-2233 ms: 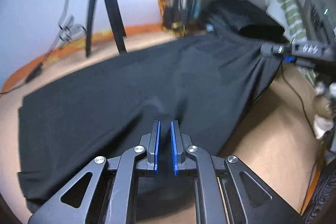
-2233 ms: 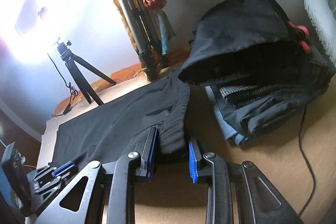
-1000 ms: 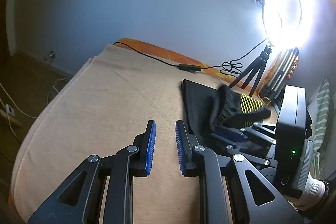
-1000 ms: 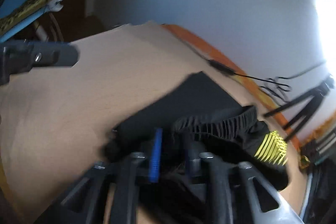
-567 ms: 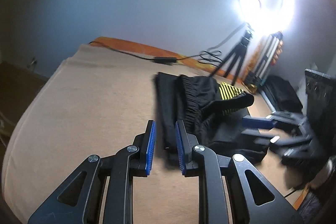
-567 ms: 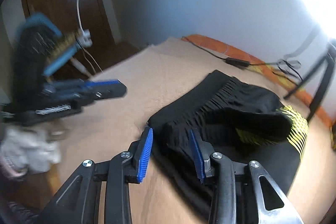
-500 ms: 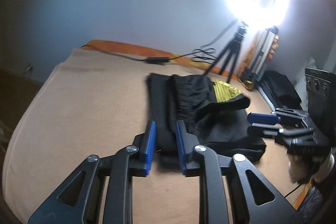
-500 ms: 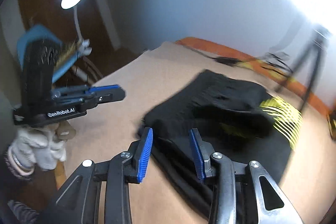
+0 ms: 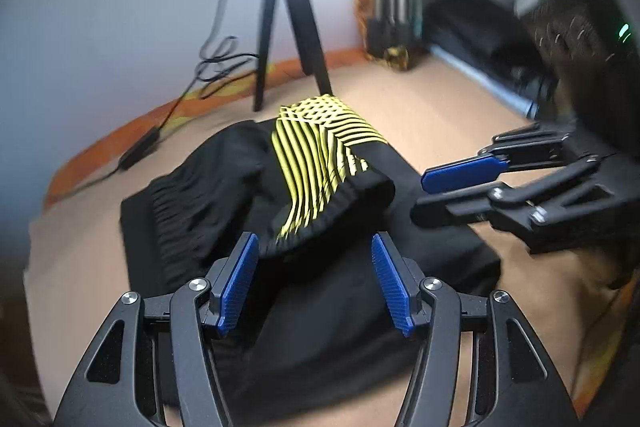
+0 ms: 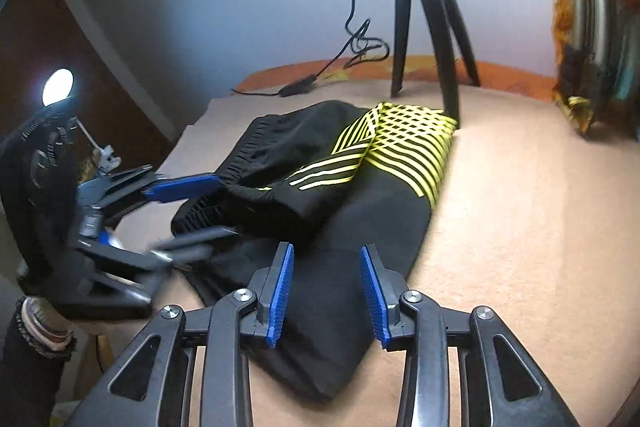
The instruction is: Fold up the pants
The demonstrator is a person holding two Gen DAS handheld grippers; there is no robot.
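On the bed: black pants lie folded into a compact bundle on the tan blanket, the yellow-striped part on top.
Edges: bundle's near edge runs just under both tools; bare blanket on every side of it.
Open room: broad bare blanket to the bundle's right in the right wrist view; tripod and cable stand behind by the wall.
Left tool: spread wide, pinching nothing, over the bundle's near part.
Right tool: spread, pinching nothing, above the bundle's near corner.
Between tools: near each other, apart, flanking the raised waistband fold.
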